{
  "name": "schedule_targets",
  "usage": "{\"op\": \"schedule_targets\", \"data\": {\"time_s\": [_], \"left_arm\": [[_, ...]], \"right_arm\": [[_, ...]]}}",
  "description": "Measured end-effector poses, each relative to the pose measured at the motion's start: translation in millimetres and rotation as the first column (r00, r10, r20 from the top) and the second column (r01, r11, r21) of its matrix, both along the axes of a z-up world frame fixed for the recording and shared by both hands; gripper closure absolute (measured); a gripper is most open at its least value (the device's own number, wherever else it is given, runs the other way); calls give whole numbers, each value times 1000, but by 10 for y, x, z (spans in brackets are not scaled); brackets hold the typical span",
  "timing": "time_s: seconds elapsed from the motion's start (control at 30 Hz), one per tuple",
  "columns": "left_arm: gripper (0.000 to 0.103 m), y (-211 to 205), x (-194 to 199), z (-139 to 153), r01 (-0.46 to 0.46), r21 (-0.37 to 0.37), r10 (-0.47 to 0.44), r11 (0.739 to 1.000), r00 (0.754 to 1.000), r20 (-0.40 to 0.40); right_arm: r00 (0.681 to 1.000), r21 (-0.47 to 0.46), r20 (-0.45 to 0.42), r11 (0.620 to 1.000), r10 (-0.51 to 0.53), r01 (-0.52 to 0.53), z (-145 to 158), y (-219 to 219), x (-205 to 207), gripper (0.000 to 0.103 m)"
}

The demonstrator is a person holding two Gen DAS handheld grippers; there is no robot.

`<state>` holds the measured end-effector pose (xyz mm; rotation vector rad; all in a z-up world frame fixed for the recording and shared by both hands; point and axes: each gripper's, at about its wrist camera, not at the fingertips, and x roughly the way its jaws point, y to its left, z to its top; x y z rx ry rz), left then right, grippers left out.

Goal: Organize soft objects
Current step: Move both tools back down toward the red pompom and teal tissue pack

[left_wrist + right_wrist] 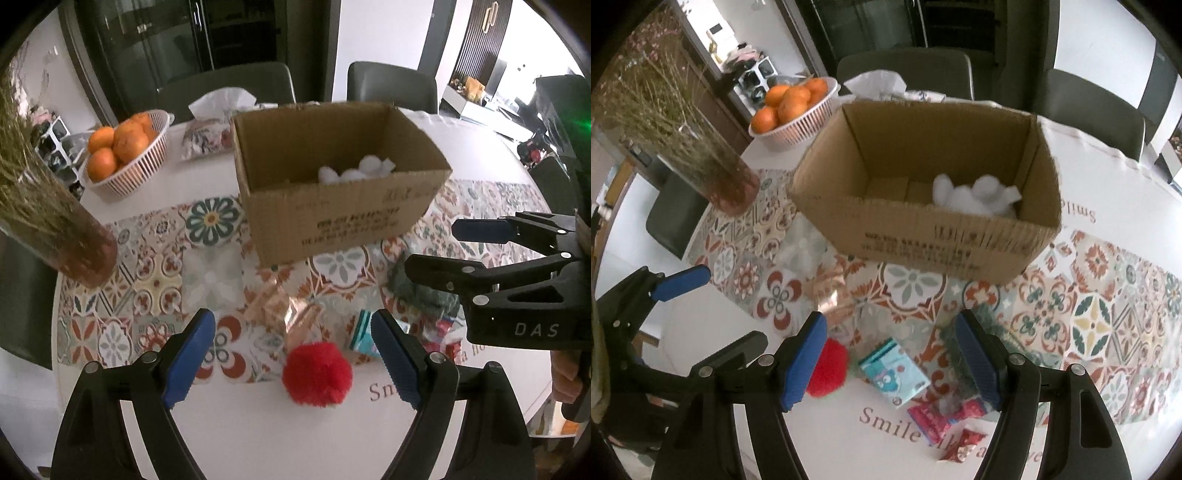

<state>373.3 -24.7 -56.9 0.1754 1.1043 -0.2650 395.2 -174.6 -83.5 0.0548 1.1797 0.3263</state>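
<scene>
Left tongs [291, 360], released and empty, frame the red pom-pom [317, 373] low in the left wrist frame on the bench [258, 435], centred between their pads and nearer than the equally released right tongs [890, 360]; cardboard box [332, 221] lies beyond.

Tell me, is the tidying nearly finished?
Partly. White fluffy balls already sit in the cardboard box. Both grippers are open and empty; the left gripper hovers over the red pom-pom. Still on the table: the pom-pom, a tissue pack and red wrappers.
</scene>
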Motion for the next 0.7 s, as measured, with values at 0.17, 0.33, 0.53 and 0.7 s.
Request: {"op": "schedule_targets", "data": {"time_s": [0.17, 0.33, 0.53, 0.7], "left_arm": [[16, 20, -101, -155, -9, 1, 9, 1000, 999, -35], [16, 21, -174, -344, -9, -8, 8, 1000, 996, -92], [16, 12, -242, -558, -3, 6, 4, 1000, 990, -140], [16, -9, -301, -745, 3, 19, 0, 1000, 983, -181]], "right_arm": [[999, -15, -33, 1000, 14, -15, -143, 17, -55, 30], [995, -19, -91, 999, 38, -40, -321, 38, -99, 30], [989, -39, -141, 998, 52, -58, -529, 40, -172, 30], [982, -62, -175, 995, 70, -81, -674, 49, -235, 30]]}}
